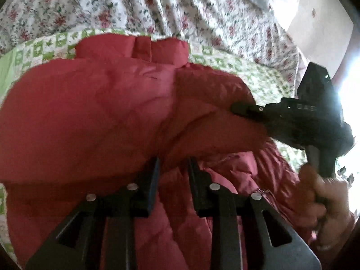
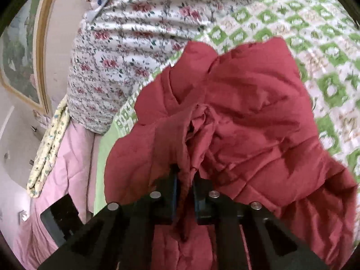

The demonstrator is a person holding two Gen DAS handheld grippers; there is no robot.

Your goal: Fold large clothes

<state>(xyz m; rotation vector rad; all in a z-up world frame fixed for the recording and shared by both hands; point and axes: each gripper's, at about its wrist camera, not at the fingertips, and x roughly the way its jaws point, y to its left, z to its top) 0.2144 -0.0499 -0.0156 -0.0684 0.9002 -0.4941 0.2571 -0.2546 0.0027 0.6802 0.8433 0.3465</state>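
Green-checked bedspread (image 2: pixel 333 51) under red jacket (image 2: pixel 247 117) (right gripper (image 2: pixel 185 180) pinching fold).

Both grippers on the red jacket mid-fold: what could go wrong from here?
1. The right gripper pinches only a thin bunched ridge of the red jacket; the puffy fabric may slip out when pulled.
2. The left gripper has fabric between its fingers, but the gap looks wide, so its hold may be loose.
3. The two grippers work close together and could collide.
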